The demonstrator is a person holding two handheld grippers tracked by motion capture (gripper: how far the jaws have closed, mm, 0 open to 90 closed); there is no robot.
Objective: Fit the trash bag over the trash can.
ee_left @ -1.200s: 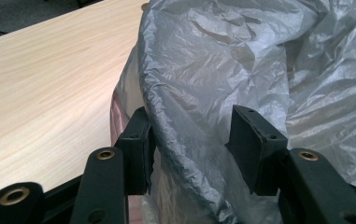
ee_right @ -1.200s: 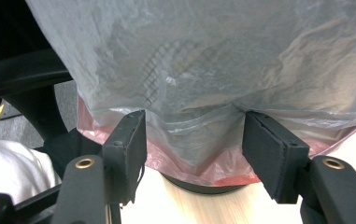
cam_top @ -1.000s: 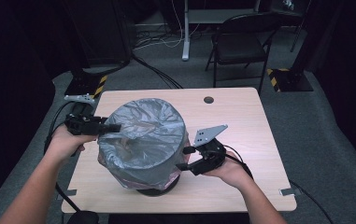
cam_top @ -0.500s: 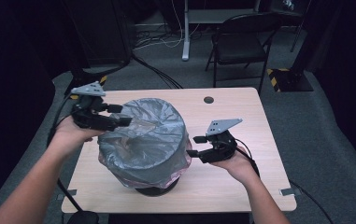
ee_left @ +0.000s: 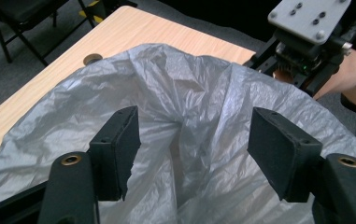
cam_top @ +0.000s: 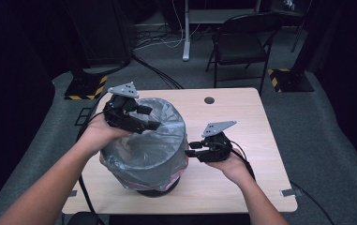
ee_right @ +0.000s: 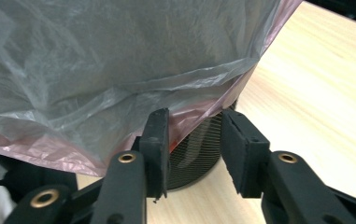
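Your left tongs [ee_left: 192, 149] hover wide open over the grey liner bag [cam_top: 150, 136] draped on the bin [ee_right: 199, 149] mid-desk [cam_top: 241, 117]. Your right tongs [ee_right: 194, 140], partly open and empty, sit at its hem; pinch there and tug downward evenly.

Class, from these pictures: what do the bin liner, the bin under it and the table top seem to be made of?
Bin liner: thin grey plastic film, probably; it crinkles and looks translucent. Bin: likely black metal mesh, judging by its fine grid. Table: pale wood-grain top, matte; wood or laminate, cannot tell.
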